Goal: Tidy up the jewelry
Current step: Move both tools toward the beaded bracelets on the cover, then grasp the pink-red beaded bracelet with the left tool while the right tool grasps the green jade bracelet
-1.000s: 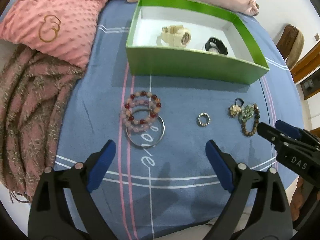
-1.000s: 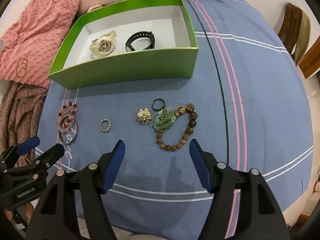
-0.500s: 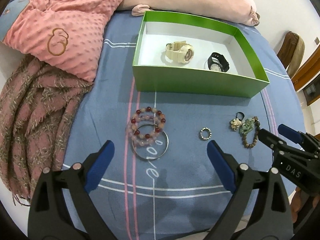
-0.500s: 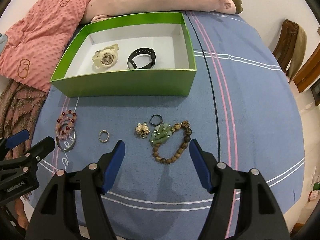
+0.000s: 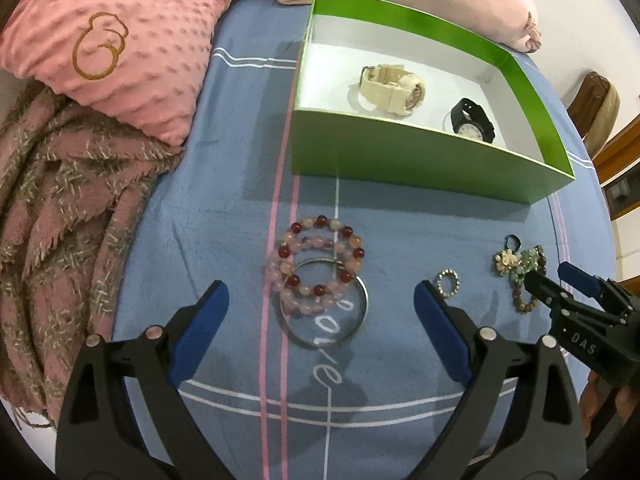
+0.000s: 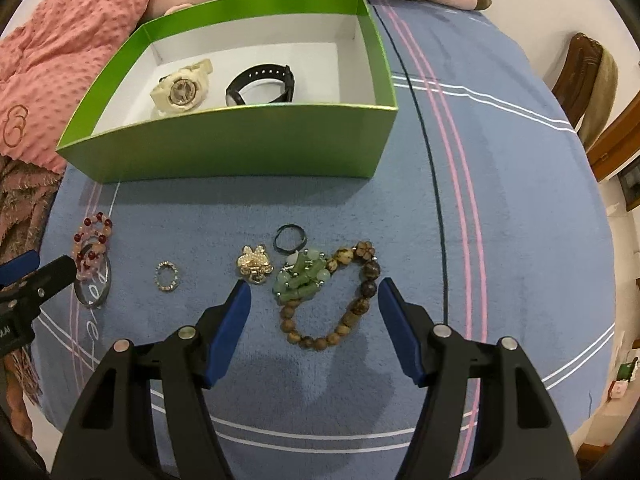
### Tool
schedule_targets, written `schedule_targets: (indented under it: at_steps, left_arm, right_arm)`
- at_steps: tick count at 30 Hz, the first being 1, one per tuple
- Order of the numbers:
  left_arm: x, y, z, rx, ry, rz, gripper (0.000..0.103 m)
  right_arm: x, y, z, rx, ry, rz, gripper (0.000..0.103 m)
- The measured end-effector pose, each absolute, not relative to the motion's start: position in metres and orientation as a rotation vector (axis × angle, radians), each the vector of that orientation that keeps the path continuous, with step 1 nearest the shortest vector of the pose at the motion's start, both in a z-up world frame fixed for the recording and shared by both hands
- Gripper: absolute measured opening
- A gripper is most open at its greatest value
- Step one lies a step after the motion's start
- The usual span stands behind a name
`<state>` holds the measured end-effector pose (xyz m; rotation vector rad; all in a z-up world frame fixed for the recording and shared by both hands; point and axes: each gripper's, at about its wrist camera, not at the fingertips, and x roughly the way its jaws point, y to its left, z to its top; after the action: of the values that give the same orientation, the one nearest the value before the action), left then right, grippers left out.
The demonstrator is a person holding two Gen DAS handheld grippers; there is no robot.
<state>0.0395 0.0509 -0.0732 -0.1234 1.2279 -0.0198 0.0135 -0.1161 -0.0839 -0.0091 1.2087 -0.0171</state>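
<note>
Both hand-held grippers hung spread and empty over a blue bedspread (image 6: 500, 208). The left hand-held gripper (image 5: 322, 306) framed pink bead bracelets (image 5: 316, 268) lying on a bangle (image 5: 362, 312); the right hand-held gripper (image 6: 314, 300) framed a brown bead bracelet (image 6: 352, 312) touching a green one (image 6: 302, 280). Farther off, a green box (image 6: 240, 144) held a cream watch (image 6: 180, 88) and a black watch (image 6: 260, 84).
</note>
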Motion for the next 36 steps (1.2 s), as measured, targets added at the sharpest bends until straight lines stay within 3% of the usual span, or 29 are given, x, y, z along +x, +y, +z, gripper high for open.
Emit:
schedule_targets:
  at_steps: [6,9,10,17,22,27,31,36]
  left_arm:
    - [0.048,0.053,-0.079,-0.123,1.234,-0.027,0.087]
    - [0.056,0.047,-0.084,-0.107,1.256,-0.051,0.073]
    - [0.057,0.045,-0.086,-0.101,1.262,-0.056,0.071]
    - [0.068,0.028,-0.098,-0.036,1.294,-0.064,0.065]
    - [0.073,0.027,-0.104,-0.036,1.315,-0.063,0.040]
    - [0.076,0.028,-0.108,-0.051,1.313,-0.068,0.034]
    - [0.069,0.038,-0.104,-0.087,1.298,-0.080,0.020]
    - [0.067,0.046,-0.095,-0.103,1.279,-0.082,0.015]
  right_arm:
    - [0.018,-0.117,-0.085,-0.005,1.217,-0.016,0.062]
    - [0.022,-0.120,-0.086,0.002,1.219,-0.016,0.061]
    - [0.021,-0.120,-0.087,0.001,1.220,-0.012,0.057]
    - [0.024,-0.125,-0.094,0.022,1.250,-0.004,0.051]
    - [0.026,-0.120,-0.096,0.004,1.253,0.005,0.046]
    - [0.031,-0.115,-0.103,0.003,1.257,0.016,0.041]
    - [0.032,-0.113,-0.106,0.004,1.260,0.042,0.019]
    - [0.028,-0.113,-0.102,0.024,1.249,0.053,0.017]
